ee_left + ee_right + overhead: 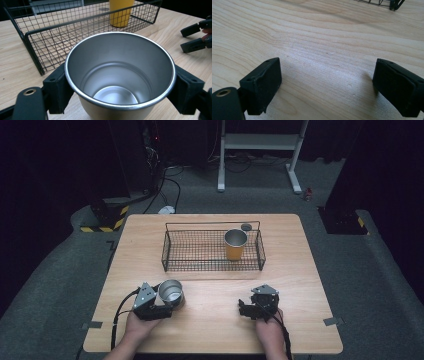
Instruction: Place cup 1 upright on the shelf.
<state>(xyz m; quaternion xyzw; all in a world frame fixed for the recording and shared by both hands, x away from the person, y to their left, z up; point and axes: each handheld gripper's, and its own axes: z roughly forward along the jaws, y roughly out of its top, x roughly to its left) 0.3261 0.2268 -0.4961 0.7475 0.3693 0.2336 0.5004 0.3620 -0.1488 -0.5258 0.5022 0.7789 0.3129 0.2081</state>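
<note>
the left hand-held gripper clasps the upright steel cup at the desk's near left; the wire basket lies straight ahead beyond it. the right hand-held gripper rests wide and empty.

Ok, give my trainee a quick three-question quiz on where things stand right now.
1. True or false: the yellow cup stands inside the wire basket.
2. Which tool has the steel cup between its jaws: A left tool, B right tool?
3. Fill in: the right tool's jaws are ____ over the bare table.

Key: 1 true; 2 A; 3 open.
</note>
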